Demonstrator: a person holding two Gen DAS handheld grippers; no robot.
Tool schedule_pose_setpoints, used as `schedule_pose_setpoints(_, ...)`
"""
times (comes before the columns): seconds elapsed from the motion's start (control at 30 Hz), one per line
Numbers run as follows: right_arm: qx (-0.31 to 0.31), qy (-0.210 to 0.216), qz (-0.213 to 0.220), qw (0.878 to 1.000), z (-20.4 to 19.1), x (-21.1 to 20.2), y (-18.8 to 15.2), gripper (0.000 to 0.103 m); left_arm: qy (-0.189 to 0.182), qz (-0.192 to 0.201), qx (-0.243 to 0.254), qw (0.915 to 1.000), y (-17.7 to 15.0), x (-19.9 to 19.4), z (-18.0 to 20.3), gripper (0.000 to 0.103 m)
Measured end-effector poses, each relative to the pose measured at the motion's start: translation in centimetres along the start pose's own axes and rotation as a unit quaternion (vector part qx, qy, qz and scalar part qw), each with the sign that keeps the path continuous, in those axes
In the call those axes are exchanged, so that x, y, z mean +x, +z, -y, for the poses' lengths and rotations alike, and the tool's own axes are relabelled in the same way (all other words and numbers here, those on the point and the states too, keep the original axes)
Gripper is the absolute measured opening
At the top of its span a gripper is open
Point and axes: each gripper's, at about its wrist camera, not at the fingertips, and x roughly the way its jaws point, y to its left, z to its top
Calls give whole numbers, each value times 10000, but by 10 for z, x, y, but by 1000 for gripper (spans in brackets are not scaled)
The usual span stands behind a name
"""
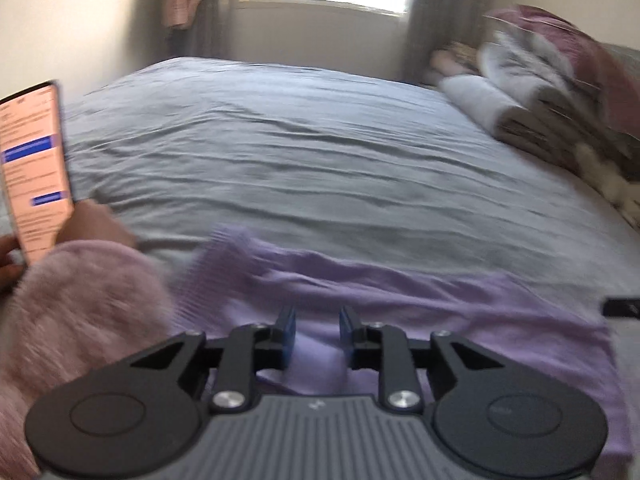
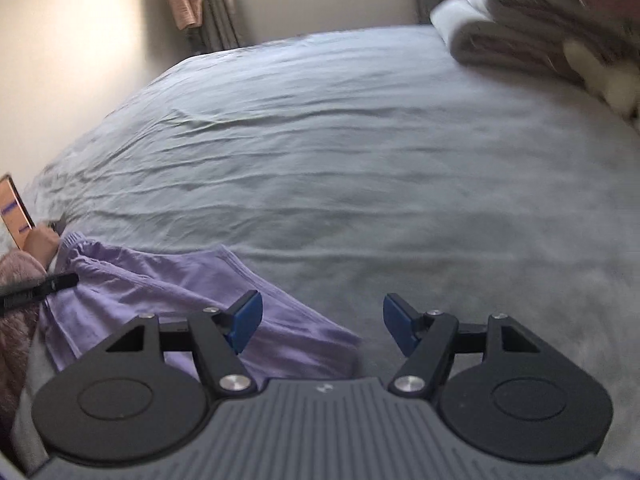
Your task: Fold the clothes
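On the near edge of the bed, whose grey sheet is finely wrinkled, lies a soft lilac garment with a ribbed hem. The left hand-held gripper hovers low over it, blue pads narrowly apart, gripping nothing. The right hand-held gripper gapes wide and empty at the garment's right edge. The left view shows more: a hand in a fuzzy pink sleeve holding a lit phone. Folded towels are stacked far right.
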Motion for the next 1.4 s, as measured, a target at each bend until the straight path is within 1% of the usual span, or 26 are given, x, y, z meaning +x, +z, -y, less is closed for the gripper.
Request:
schedule_pose_setpoints(0.03,98,31,-47,9999,6,-2,-1,70,-140,-8,143,9998,-3,-3,9,24)
schedule_pose_setpoints(0.1,68,148,-159,9997,11,-7,-7,70,-475,-35,452,9978,-13,-8,31,24)
schedule_pose_setpoints(0.17,137,246,-294,9992,17,-8,-13,70,-893,-59,767,9930,-22,-12,52,24)
schedule_pose_setpoints(0.23,211,347,-426,9983,22,-10,-18,70,-1278,-41,1080,9859,-30,-16,72,24)
schedule_pose_setpoints(0.37,557,710,-596,9941,35,-11,-21,70,-1919,104,1748,9657,-47,-28,103,25)
schedule_pose_setpoints(0.5,901,1071,-763,9872,47,-12,-24,70,-2455,241,2163,9446,-61,-43,116,32)
schedule_pose_setpoints(0.53,986,1161,-805,9850,51,-12,-24,69,-2586,276,2243,9392,-64,-46,118,33)
schedule_pose_setpoints(0.6,1161,1338,-885,9802,57,-12,-26,67,-2810,356,2419,9280,-69,-54,123,38)
schedule_pose_setpoints(0.63,1292,1407,-900,9775,59,-10,-25,65,-2911,396,2531,9218,-72,-58,127,40)
schedule_pose_setpoints(0.7,1554,1543,-928,9713,63,-5,-24,56,-3021,442,2738,9120,-78,-61,136,46)
schedule_pose_setpoints(0.73,1684,1610,-944,9679,65,-3,-24,49,-2997,433,2860,9091,-81,-61,142,47)
schedule_pose_setpoints(0.77,1812,1667,-983,9642,66,1,-24,44,-2934,412,2997,9069,-84,-61,147,47)
schedule_pose_setpoints(0.8,1915,1689,-1014,9615,67,4,-24,43,-2870,390,3133,9044,-88,-61,152,47)
schedule_pose_setpoints(0.87,2008,1687,-1002,9598,66,8,-23,42,-2703,394,3395,9001,-96,-61,163,47)
schedule_pose_setpoints(0.97,2037,1676,-928,9601,65,11,-19,42,-2385,532,3626,8993,-106,-64,174,47)
schedule_pose_setpoints(1.0,2030,1670,-895,9607,65,12,-18,42,-2291,543,3625,9018,-107,-65,176,47)
schedule_pose_setpoints(1.03,2024,1664,-862,9612,65,13,-18,37,-2197,549,3594,9053,-107,-65,177,47)
schedule_pose_setpoints(1.07,2016,1655,-829,9618,65,14,-17,23,-2134,539,3521,9097,-106,-64,178,44)
schedule_pose_setpoints(1.1,2006,1629,-804,9627,65,16,-17,16,-2098,511,3423,9144,-105,-64,179,35)
schedule_pose_setpoints(1.13,2039,1621,-804,9621,65,18,-19,11,-2062,482,3324,9190,-104,-64,180,28)
schedule_pose_setpoints(1.17,2103,1631,-775,9608,67,18,-20,10,-2026,454,3225,9235,-103,-63,180,9)
schedule_pose_setpoints(1.27,2199,1664,-586,9594,71,13,-18,9,-1944,373,2934,9353,-99,-63,183,8)
schedule_pose_setpoints(1.4,2383,1634,-416,9564,88,5,-14,8,-2024,391,2503,9460,-96,-69,199,8)
